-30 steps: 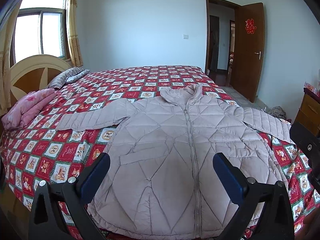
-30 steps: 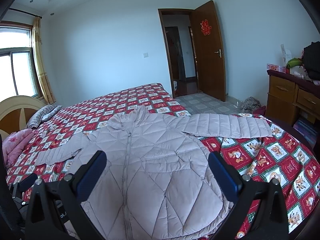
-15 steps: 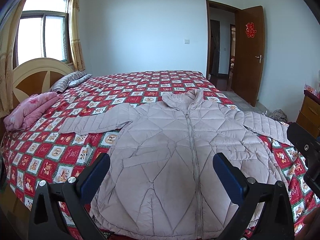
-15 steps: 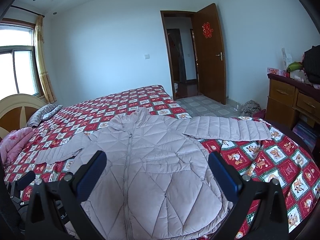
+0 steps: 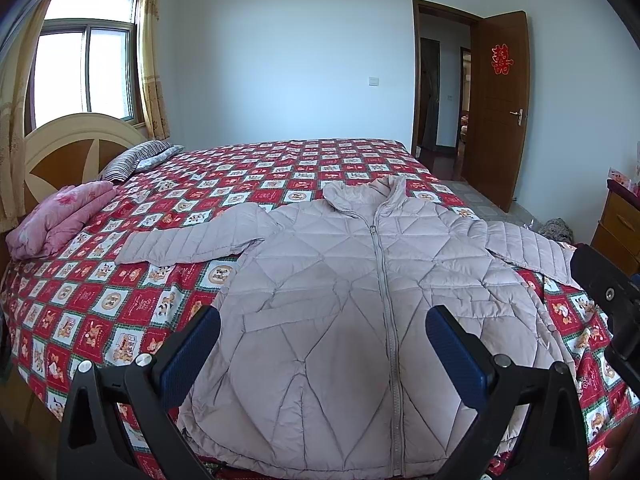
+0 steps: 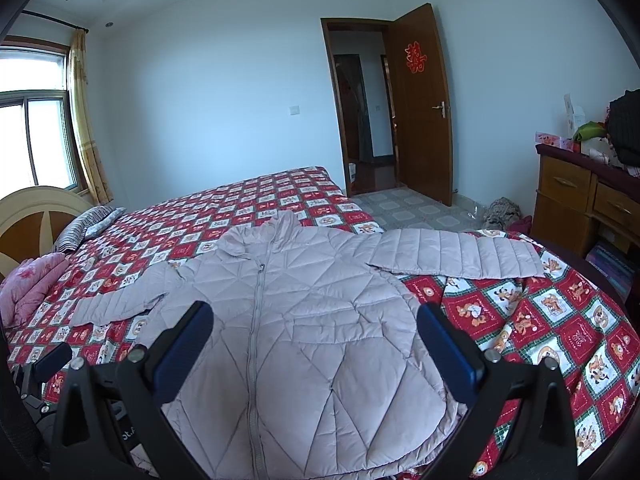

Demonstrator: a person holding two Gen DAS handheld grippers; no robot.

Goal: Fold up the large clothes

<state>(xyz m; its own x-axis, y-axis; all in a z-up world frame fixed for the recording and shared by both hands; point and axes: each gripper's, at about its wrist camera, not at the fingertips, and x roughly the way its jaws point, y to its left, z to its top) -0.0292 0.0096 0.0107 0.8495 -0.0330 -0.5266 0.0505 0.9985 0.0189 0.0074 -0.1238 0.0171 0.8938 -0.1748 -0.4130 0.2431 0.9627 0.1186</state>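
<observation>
A pale pink quilted puffer jacket (image 5: 360, 300) (image 6: 304, 320) lies flat and zipped on the bed, front up, collar away from me, hem at the near edge, both sleeves spread out sideways. My left gripper (image 5: 322, 352) hovers open above the lower part of the jacket, nothing between its blue pads. My right gripper (image 6: 314, 344) also stands open above the jacket's hem area, empty. The right gripper's body (image 5: 608, 300) shows at the right edge of the left wrist view, and the left gripper's body (image 6: 44, 364) at the lower left of the right wrist view.
The bed (image 5: 80, 312) wears a red checked cartoon quilt. A folded pink blanket (image 5: 60, 216) and striped pillow (image 5: 140, 156) lie by the headboard at left. A wooden dresser (image 6: 580, 200) with clutter stands at right. A brown door (image 6: 420, 112) stands ajar beyond tiled floor.
Both cameras have tilted upward a little, so the jacket and bed sit lower in view. The jacket has not moved and both grippers stay open.
</observation>
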